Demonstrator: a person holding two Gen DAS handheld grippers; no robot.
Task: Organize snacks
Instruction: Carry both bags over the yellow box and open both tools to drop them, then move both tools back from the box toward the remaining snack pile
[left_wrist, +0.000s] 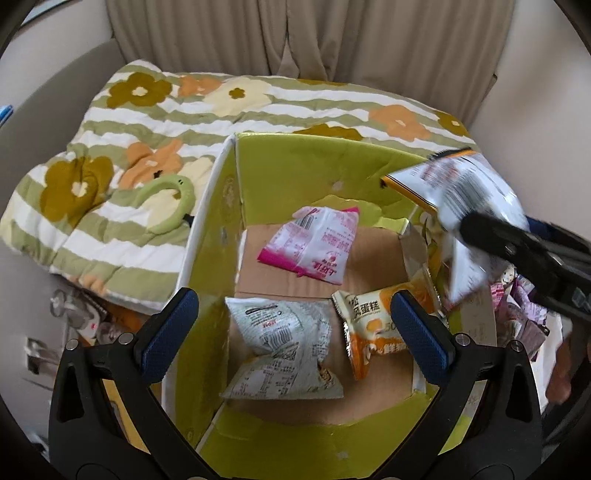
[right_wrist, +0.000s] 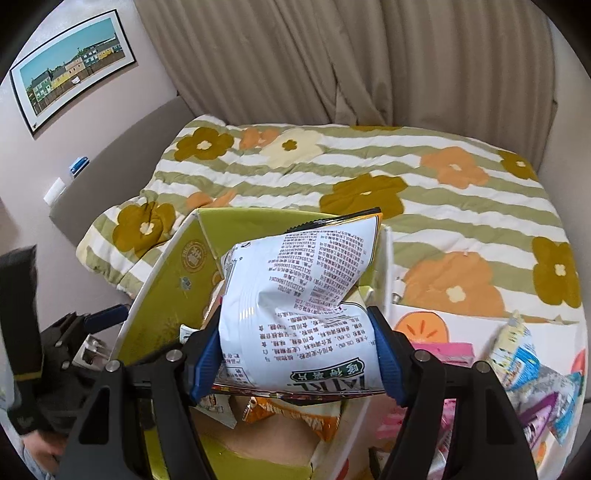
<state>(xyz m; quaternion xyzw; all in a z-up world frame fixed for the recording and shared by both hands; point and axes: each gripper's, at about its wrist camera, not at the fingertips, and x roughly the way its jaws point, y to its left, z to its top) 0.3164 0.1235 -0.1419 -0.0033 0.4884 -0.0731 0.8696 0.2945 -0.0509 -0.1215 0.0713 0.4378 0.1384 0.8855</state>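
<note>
Your right tongs (right_wrist: 295, 354) are clamped on the white chip bag (right_wrist: 295, 295), pads pressing its lower half from both sides so the film crumples between them. The bag hangs over the right wall of the green box (left_wrist: 295, 162), not yet fully inside. Your left tongs (left_wrist: 295, 325) stand wide apart with nothing between them, poised over the near end of the box.

Three packs already lie on the cardboard floor: a pink pack (left_wrist: 310, 243) toward the far side, a grey-white pack (left_wrist: 280, 350) at near left, and an orange cake pack (left_wrist: 376, 328) at near right.

The step looks to be dropping the chip bag in. To do it well:

- Carry the bag further over the box before letting go; released now, it could catch on the wall and tip outward toward the loose snacks (right_wrist: 532, 373) on the bed.
- Aim for the bare cardboard between the pink pack and the right wall, so it lies flat instead of riding on the others.
- Lower it below the rim first. It is puffy and light, and would likely bounce or slide if dropped from high.
- Keep the left tongs clear of the drop path; both are crowding the same opening.
</note>
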